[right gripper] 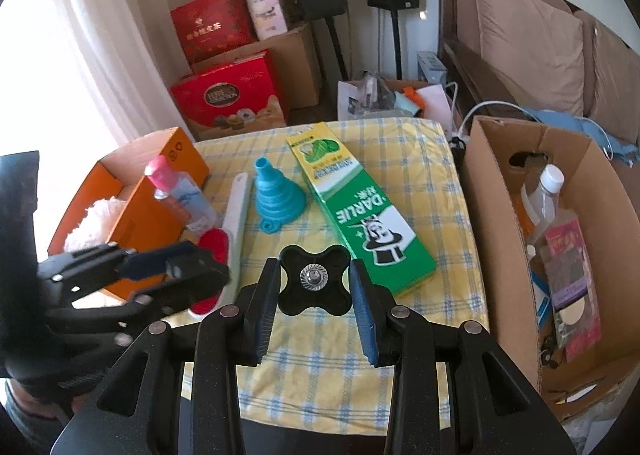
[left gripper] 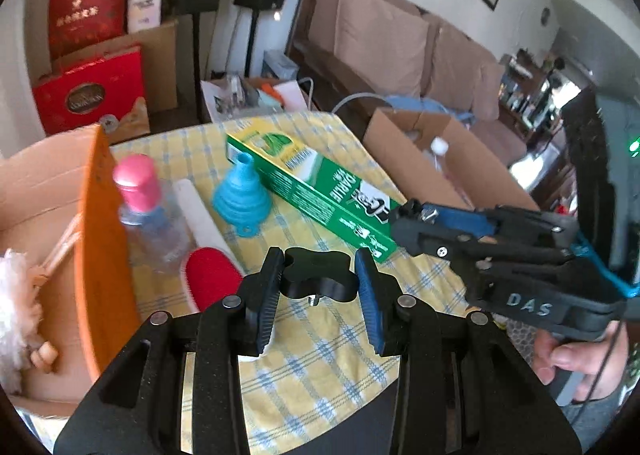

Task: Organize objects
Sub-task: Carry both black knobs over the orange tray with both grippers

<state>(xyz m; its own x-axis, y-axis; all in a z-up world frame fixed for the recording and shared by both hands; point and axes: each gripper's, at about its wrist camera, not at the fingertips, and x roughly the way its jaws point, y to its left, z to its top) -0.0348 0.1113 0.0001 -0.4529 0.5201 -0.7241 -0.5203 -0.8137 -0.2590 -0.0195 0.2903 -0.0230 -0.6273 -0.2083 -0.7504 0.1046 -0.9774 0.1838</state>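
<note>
On the yellow checked table (right gripper: 400,159) lie a green Darlie box (right gripper: 360,211), a blue folding funnel (right gripper: 276,199), a white-handled red lint brush (right gripper: 236,215) and a clear bottle with a pink cap (right gripper: 176,191). An orange box (right gripper: 136,215) with something fluffy inside stands at the left. A black four-lobed knob (left gripper: 320,275) sits between my left gripper's (left gripper: 320,287) fingers; a like knob (right gripper: 314,285) sits between my right gripper's (right gripper: 314,291) fingers. Each gripper looks shut on its knob. The right gripper also shows in the left wrist view (left gripper: 404,223), near the Darlie box (left gripper: 316,191).
A large open cardboard box (right gripper: 496,239) with bottles and packets stands right of the table. Red gift boxes (right gripper: 228,95), cardboard boxes, speaker stands and a sofa (right gripper: 532,35) lie beyond the table's far edge.
</note>
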